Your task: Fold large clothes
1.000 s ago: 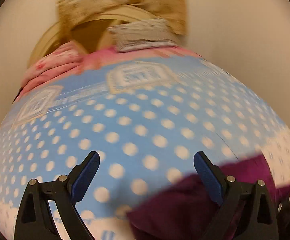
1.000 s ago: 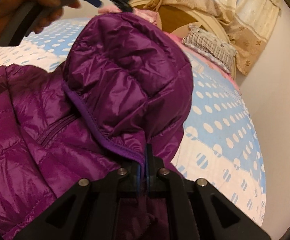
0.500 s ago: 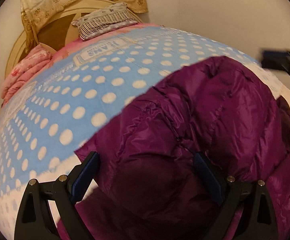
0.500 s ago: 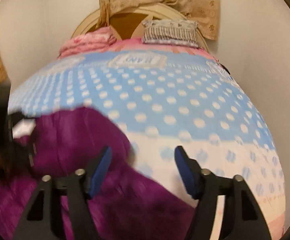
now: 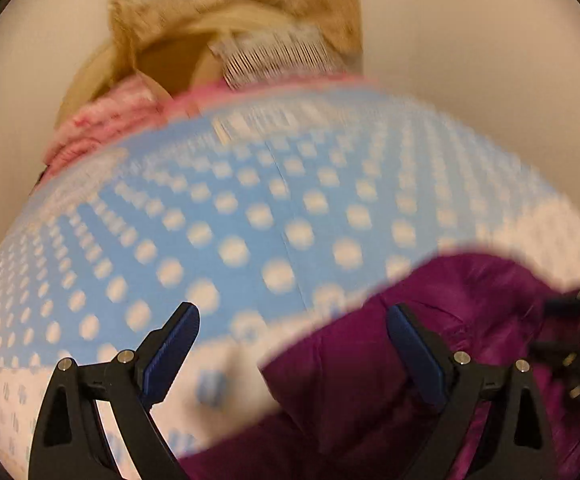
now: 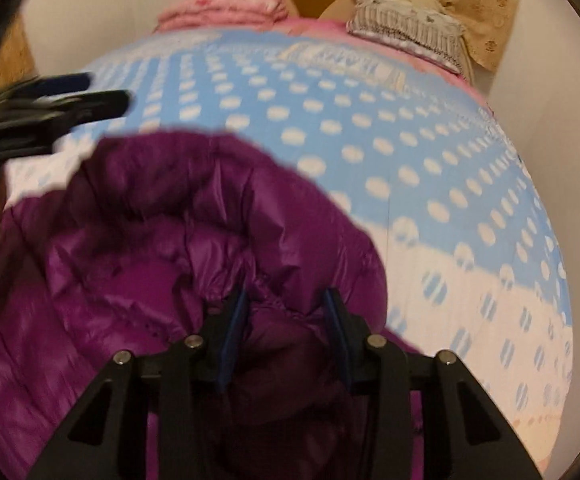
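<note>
My R gripper (image 6: 286,312) is closing w/ a fold of the shiny purple quilted puffer jacket (image 6: 162,248) between its jaws, jacket bunched on blue polka-dot bedsheet (image 6: 370,128). L gripper (image 5: 290,328) hangs released, empty. Best: bite deep past the hem, L takes far edge.

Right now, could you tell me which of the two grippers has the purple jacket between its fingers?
The right gripper: its closing fingers straddle a fold of the purple jacket, whereas the left gripper gapes wide over the bedspread.
</note>
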`<control>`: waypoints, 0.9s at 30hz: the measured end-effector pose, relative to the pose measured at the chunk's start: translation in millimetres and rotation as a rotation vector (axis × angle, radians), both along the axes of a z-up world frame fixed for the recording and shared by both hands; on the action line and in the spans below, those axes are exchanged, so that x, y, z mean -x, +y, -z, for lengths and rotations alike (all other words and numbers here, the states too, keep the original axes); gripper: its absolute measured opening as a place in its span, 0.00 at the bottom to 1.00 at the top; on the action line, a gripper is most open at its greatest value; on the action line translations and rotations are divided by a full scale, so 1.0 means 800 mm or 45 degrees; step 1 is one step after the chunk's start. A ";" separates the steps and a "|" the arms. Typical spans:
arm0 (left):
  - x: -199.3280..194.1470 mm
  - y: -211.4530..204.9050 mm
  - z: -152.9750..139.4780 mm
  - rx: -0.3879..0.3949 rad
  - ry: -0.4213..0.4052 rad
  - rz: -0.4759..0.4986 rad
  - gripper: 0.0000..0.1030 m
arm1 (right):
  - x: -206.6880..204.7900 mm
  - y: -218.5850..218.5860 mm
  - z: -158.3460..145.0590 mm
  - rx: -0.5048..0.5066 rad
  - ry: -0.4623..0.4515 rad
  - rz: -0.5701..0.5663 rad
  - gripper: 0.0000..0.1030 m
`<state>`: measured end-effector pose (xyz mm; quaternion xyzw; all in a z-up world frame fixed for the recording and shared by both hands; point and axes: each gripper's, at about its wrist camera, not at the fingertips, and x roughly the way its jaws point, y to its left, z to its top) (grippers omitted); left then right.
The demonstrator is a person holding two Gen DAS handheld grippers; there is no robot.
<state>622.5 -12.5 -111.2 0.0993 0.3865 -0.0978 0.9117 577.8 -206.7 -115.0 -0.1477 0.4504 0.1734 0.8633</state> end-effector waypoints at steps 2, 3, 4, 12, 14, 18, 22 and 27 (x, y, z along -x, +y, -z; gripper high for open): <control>0.028 -0.015 0.017 -0.058 0.019 0.050 0.93 | 0.009 0.001 0.005 0.019 0.026 -0.024 0.41; 0.043 -0.019 0.022 -0.074 0.021 0.085 0.93 | 0.016 -0.001 0.007 0.028 0.041 -0.041 0.41; 0.060 -0.023 0.027 -0.120 0.024 0.101 0.93 | 0.020 -0.003 0.008 0.033 0.056 -0.055 0.41; 0.093 0.004 0.025 0.047 0.079 0.069 0.93 | 0.052 0.004 0.003 0.104 0.073 -0.118 0.40; 0.097 0.016 0.004 0.102 0.032 0.020 0.93 | 0.050 -0.009 -0.013 0.034 0.067 -0.067 0.49; 0.112 0.036 -0.040 0.167 -0.086 -0.048 0.93 | 0.049 -0.044 -0.046 -0.193 0.084 0.073 0.75; 0.132 0.036 -0.036 0.158 -0.086 -0.071 0.93 | 0.062 -0.044 -0.043 -0.321 0.149 0.110 0.75; 0.147 0.030 -0.013 0.206 -0.001 -0.081 0.93 | 0.054 -0.037 0.006 -0.397 0.277 0.266 0.63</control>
